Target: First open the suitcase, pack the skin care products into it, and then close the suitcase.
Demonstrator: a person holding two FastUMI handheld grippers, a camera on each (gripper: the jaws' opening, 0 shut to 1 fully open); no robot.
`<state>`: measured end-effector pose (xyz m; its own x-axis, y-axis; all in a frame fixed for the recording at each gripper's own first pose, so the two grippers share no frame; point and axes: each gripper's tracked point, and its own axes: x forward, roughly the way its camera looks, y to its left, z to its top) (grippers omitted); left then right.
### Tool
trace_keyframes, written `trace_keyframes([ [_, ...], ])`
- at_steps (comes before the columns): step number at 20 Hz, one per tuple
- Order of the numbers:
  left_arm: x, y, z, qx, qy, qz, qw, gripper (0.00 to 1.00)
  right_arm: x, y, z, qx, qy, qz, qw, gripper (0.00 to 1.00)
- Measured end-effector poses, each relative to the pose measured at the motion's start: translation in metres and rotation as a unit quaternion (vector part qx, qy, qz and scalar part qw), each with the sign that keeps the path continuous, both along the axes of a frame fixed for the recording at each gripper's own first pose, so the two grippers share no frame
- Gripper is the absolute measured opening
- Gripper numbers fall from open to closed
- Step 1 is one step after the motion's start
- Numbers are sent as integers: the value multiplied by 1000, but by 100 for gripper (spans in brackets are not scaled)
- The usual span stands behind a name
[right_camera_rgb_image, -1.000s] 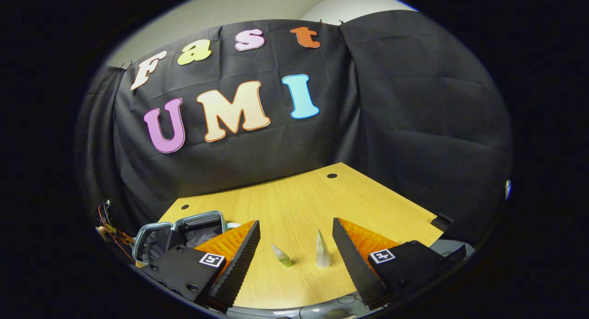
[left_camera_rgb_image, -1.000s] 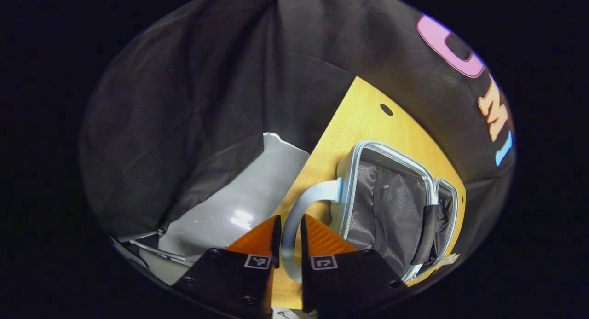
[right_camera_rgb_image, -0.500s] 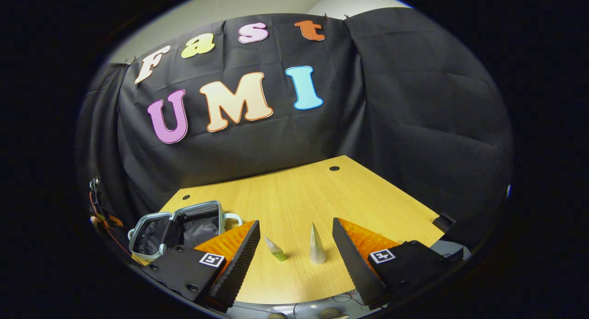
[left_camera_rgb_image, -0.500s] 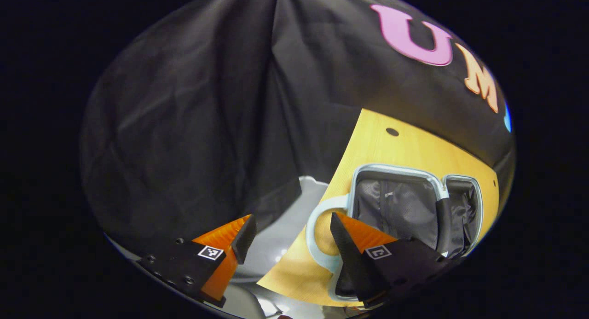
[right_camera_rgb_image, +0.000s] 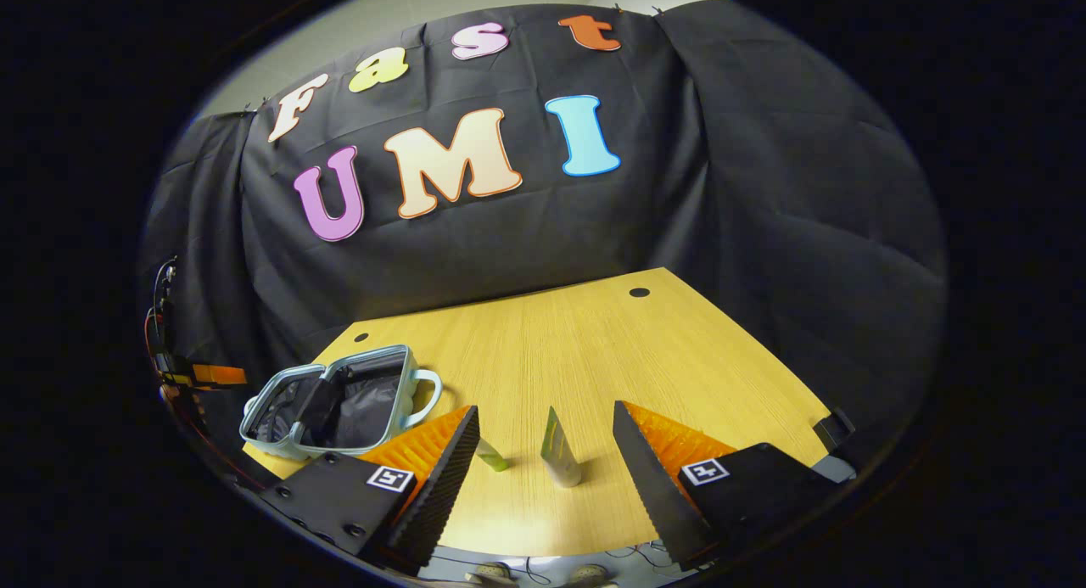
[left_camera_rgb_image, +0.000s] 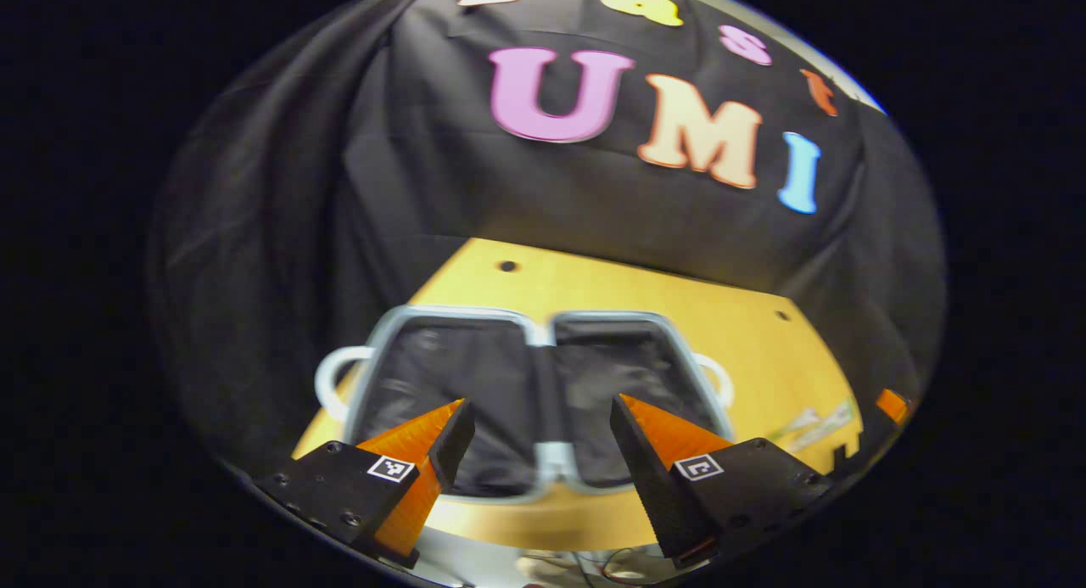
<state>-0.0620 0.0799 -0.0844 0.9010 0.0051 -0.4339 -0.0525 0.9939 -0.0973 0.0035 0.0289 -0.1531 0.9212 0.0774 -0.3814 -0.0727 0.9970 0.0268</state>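
Note:
A small pale-blue suitcase (left_camera_rgb_image: 538,333) lies open flat on the wooden table (left_camera_rgb_image: 764,350), both dark-lined halves facing up, a loop handle on each outer side. My left gripper (left_camera_rgb_image: 540,422) hangs open just in front of it, nothing between its fingers. In the right gripper view the same suitcase (right_camera_rgb_image: 335,401) sits at the table's left end. Two skin care tubes stand on their caps close ahead of my open right gripper (right_camera_rgb_image: 543,431): a taller pale one (right_camera_rgb_image: 558,461) and a smaller green-capped one (right_camera_rgb_image: 490,457), partly behind the left finger.
The wooden table (right_camera_rgb_image: 594,350) has small round holes near its back corners. Black cloth walls close it in behind and on both sides. In the left gripper view the tubes (left_camera_rgb_image: 814,420) lie as faint shapes at the table's right, beside the other gripper's finger (left_camera_rgb_image: 891,404).
My left gripper let go of the suitcase handle and opened, then swung round to face the open case squarely. The right gripper view rose and tilted a little; the tubes stayed put.

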Motion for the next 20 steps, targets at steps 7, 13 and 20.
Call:
trace_keyframes([
  [7, 0, -189, -71, -59, 26, -118, 991, 95, 12, -22, -15, -9, 30, 57, 998, 94],
  [13, 22, -276, -116, -74, 39, -180, 980, 96, 20, -30, -36, -10, 46, 85, 995, 98],
  [20, 53, -313, -148, -39, 46, -226, 972, 94, 24, -26, -68, -8, 60, 98, 993, 98],
])
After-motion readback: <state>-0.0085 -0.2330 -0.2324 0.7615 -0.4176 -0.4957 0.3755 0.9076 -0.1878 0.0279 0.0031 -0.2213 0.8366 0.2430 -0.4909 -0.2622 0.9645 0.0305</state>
